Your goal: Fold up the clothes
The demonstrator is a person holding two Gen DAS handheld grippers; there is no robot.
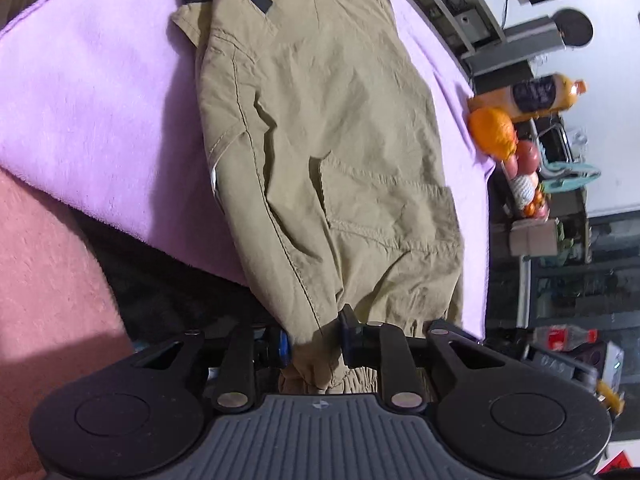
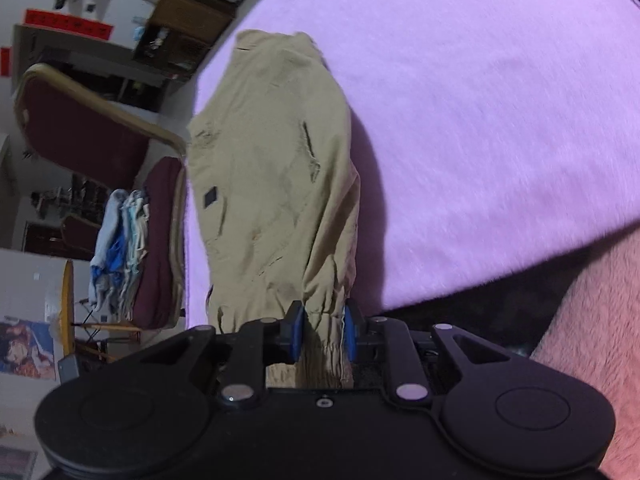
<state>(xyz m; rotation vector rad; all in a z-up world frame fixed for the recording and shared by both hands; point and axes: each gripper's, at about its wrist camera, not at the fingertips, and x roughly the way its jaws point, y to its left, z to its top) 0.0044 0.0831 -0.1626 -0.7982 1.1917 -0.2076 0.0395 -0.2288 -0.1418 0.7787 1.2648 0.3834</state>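
Khaki cargo trousers (image 1: 332, 152) lie lengthwise on a lilac blanket (image 1: 100, 100), waistband at the far end. My left gripper (image 1: 314, 344) is shut on one elastic leg cuff at the near end, the cloth bunched between its pads. In the right wrist view the same trousers (image 2: 272, 168) rise from the lilac blanket (image 2: 480, 120) towards me. My right gripper (image 2: 324, 332) is shut on the other gathered cuff, which is squeezed between its blue pads (image 2: 298, 334). Both cuffs are lifted off the blanket.
A pink blanket (image 1: 48, 280) lies near me, past a dark gap. An orange juice bottle (image 1: 536, 96), an orange (image 1: 492, 132) and a cola bottle (image 1: 560, 338) stand beyond the blanket's right edge. A maroon chair (image 2: 80, 136) with stacked clothes (image 2: 120, 248) stands at the left.
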